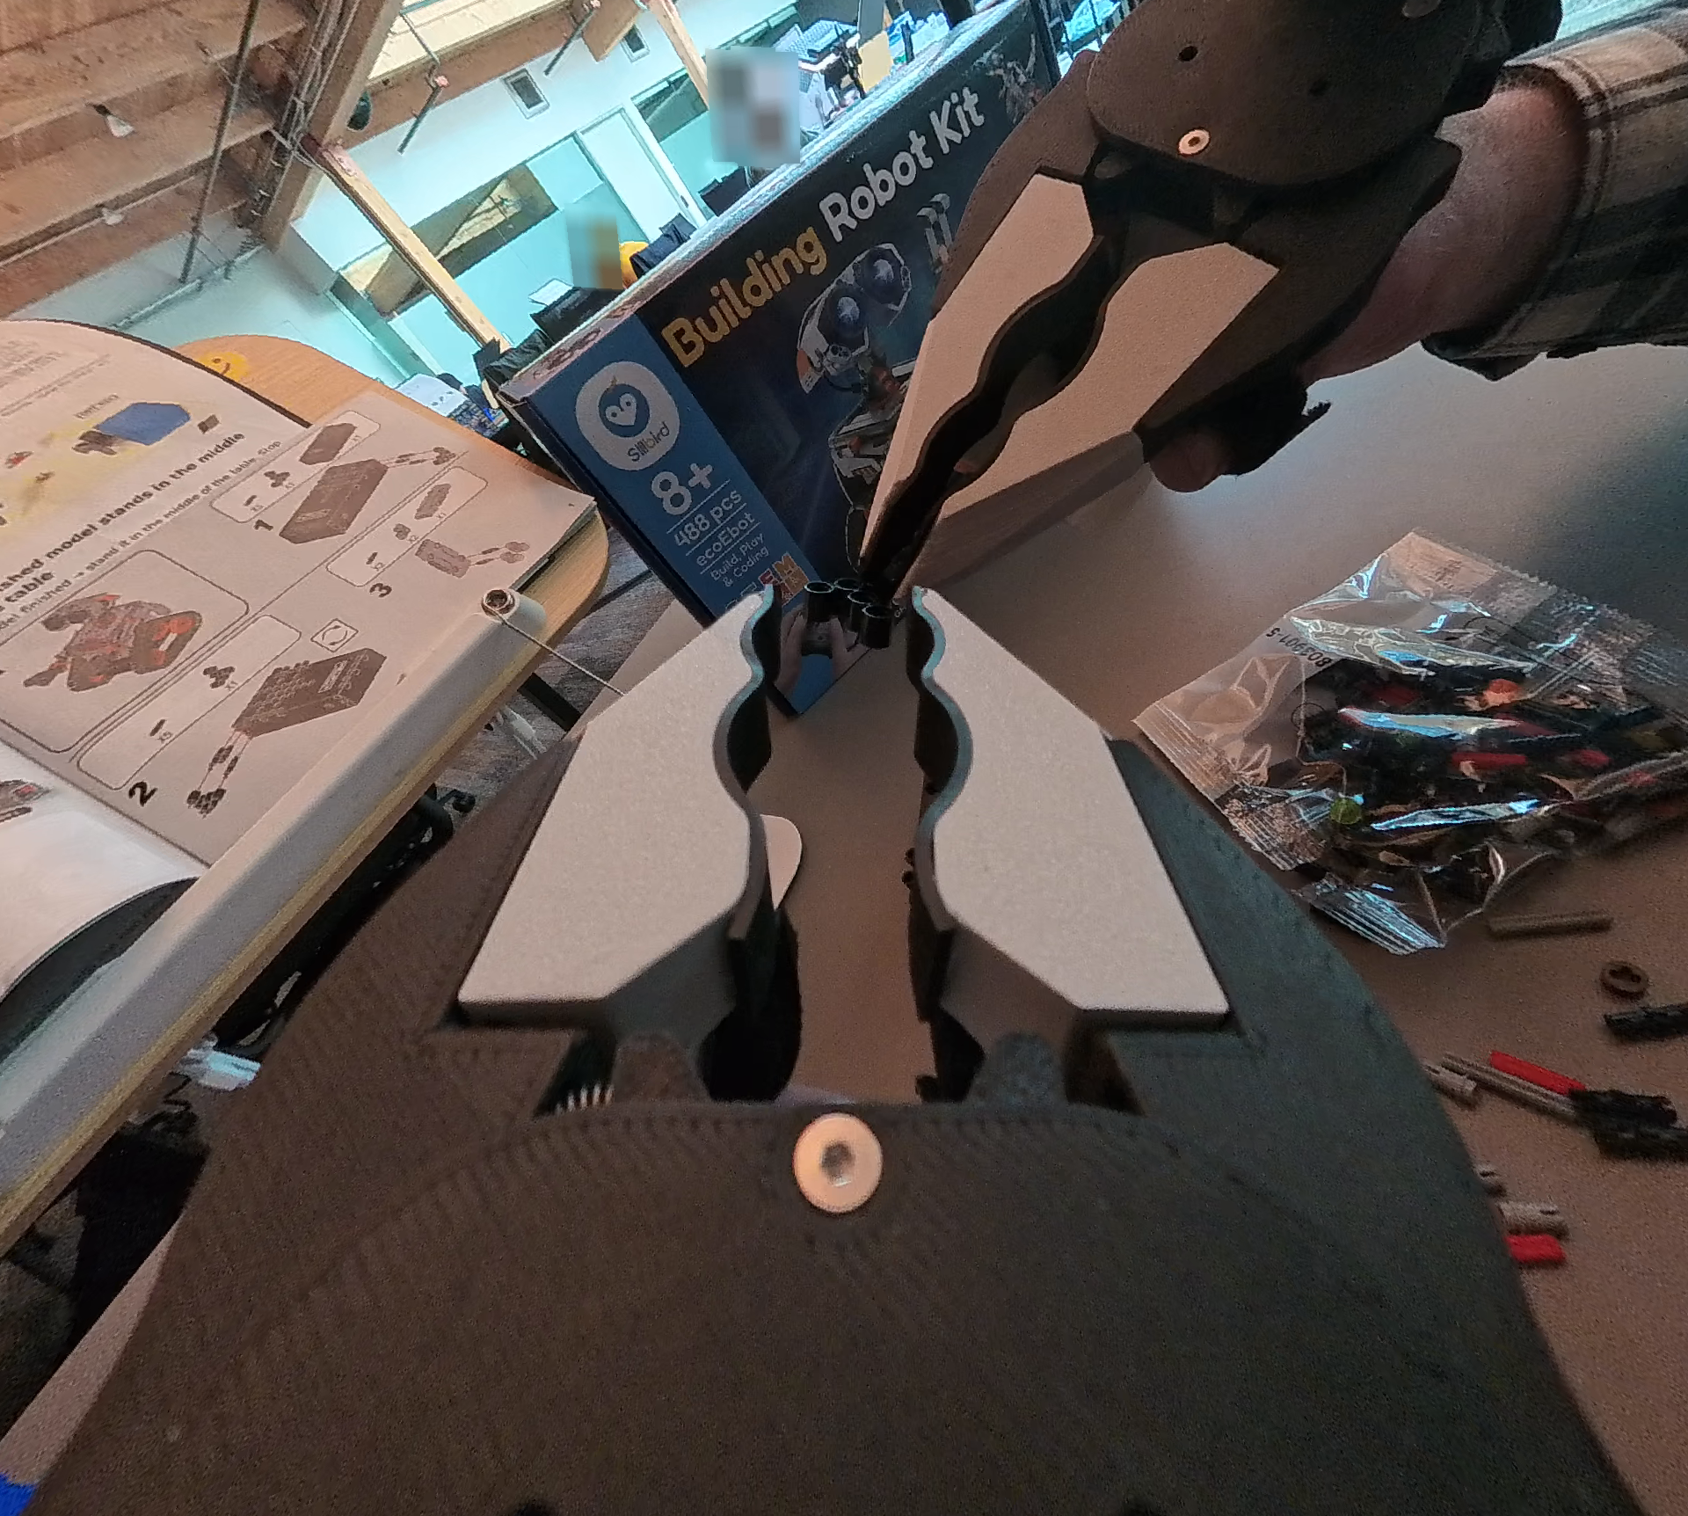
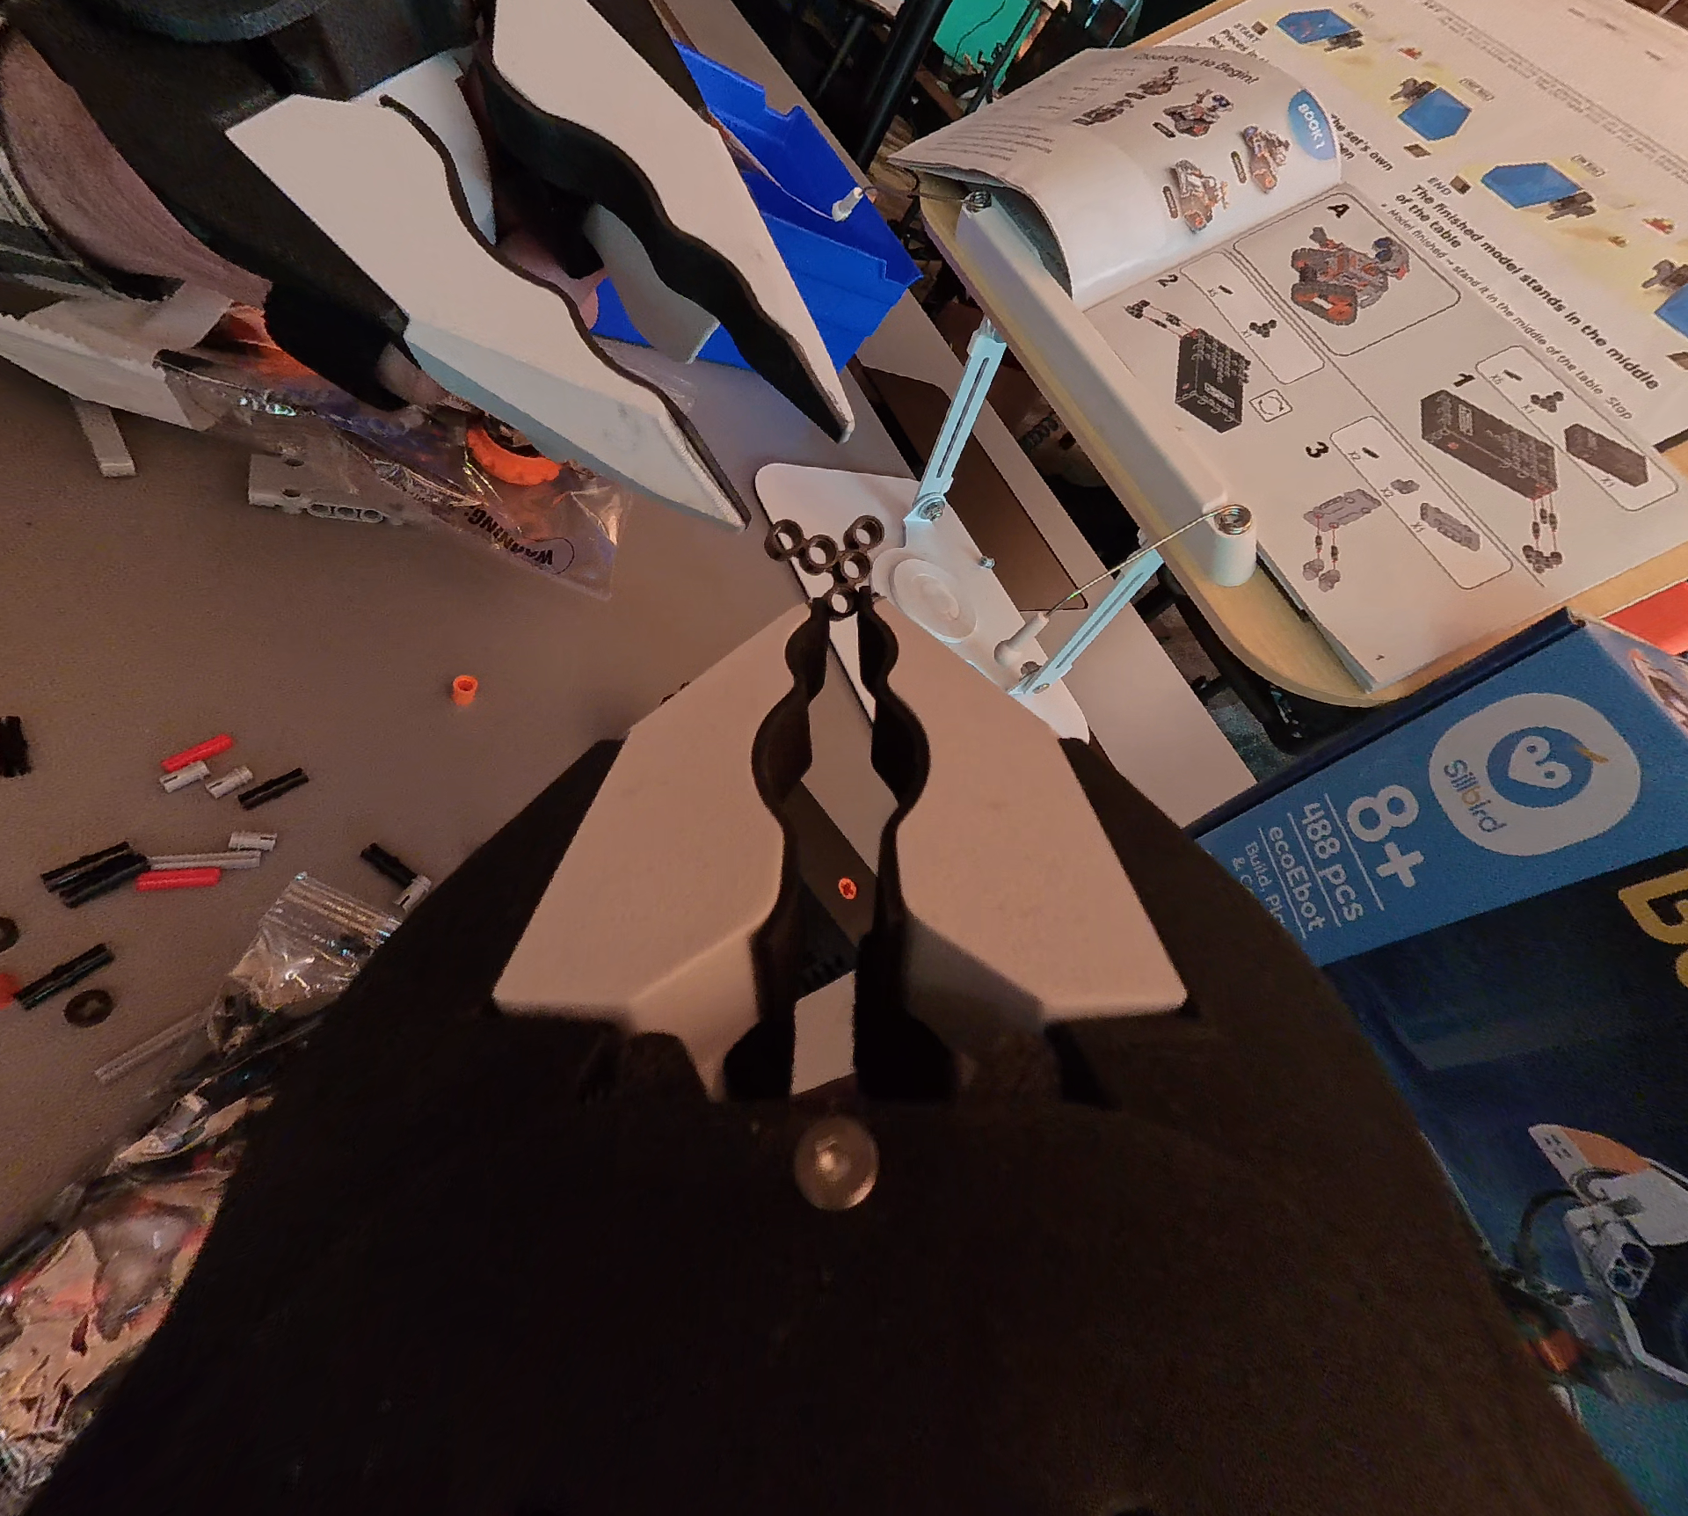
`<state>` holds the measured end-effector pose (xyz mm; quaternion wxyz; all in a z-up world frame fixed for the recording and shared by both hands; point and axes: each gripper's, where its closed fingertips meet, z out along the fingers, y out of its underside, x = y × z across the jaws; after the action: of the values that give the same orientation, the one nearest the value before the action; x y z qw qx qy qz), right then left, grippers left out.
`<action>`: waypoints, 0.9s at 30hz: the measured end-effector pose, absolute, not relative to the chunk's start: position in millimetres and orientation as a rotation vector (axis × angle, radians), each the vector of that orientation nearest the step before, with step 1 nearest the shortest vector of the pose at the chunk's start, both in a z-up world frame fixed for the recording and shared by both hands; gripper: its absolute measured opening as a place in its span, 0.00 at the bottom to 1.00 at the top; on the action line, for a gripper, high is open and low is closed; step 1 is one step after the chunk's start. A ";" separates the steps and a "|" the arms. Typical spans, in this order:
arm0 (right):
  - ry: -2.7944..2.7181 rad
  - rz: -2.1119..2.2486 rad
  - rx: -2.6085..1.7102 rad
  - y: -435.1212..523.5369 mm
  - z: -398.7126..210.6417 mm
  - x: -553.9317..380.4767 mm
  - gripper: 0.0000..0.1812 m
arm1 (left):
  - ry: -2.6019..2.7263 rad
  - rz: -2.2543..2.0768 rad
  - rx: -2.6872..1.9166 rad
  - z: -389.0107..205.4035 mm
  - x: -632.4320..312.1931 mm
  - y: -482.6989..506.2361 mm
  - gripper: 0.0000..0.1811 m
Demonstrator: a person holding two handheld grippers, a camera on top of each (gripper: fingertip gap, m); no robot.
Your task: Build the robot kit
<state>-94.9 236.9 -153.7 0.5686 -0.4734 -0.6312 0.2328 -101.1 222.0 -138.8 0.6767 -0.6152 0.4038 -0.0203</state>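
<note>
- Right gripper [image 2: 842,604]: fingers drawn together, clamped on the lowest ring of a small black ringed connector piece [image 2: 829,549], held above the grey table [image 2: 274,650].
- Left gripper [image 1: 840,604]: fingers parted, nothing between them — tips just short of the piece, not touching.
- Piece: dark, several joined open rings; its exact shape is hard to read.
- Beyond the tips: blue kit box [image 1: 731,412]; instruction booklet [image 2: 1370,303] on a stand, partly cut off.
- Beside the left gripper: clear parts bag [image 1: 1425,741], loose pins [image 2: 183,860].

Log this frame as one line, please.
right gripper: shut on black holed piece | left gripper: open, tips beside piece | near: kit box, manual, parts bag
</note>
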 end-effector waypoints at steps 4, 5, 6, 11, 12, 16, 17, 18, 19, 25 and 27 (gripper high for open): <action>-1.484 0.546 -1.110 236.3 -154.0 -95.2 0.02 | 0.908 -0.044 -1.387 -139.5 -101.4 222.4 0.13; -1.484 0.546 -1.109 236.3 -154.1 -95.2 0.02 | 0.910 -0.043 -1.389 -139.9 -101.4 222.4 0.13; -1.484 0.546 -1.109 236.3 -154.0 -95.1 0.02 | 0.911 -0.043 -1.389 -140.4 -101.2 222.4 0.13; -1.483 0.541 -1.105 236.3 -153.6 -94.9 0.02 | 0.921 -0.039 -1.394 -142.6 -100.3 222.6 0.13; -1.485 0.537 -1.105 236.4 -154.0 -94.8 0.02 | 0.923 -0.035 -1.394 -143.2 -100.1 222.8 0.13; -1.494 0.524 -1.102 236.5 -155.8 -95.0 0.02 | 0.920 -0.038 -1.393 -141.8 -100.6 222.4 0.13; -1.494 0.523 -1.100 236.4 -155.7 -94.9 0.02 | 0.918 -0.047 -1.396 -141.6 -100.8 222.2 0.13; -1.495 0.523 -1.099 236.1 -155.6 -95.0 0.02 | 0.913 -0.067 -1.401 -141.5 -100.7 221.9 0.13; -1.495 0.522 -1.098 236.3 -155.5 -94.9 0.02 | 0.904 -0.081 -1.408 -141.3 -101.4 222.3 0.13; -1.507 0.497 -1.092 238.2 -158.1 -94.0 0.02 | 0.899 -0.068 -1.423 -142.9 -105.7 224.9 0.13; -1.510 0.493 -1.090 238.3 -158.8 -94.1 0.02 | 0.901 -0.064 -1.426 -143.4 -106.1 225.3 0.13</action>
<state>-94.1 238.3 -158.8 0.5707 -0.4645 -0.6437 0.2101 -106.1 225.3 -143.4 0.6644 -0.6315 0.3987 -0.0284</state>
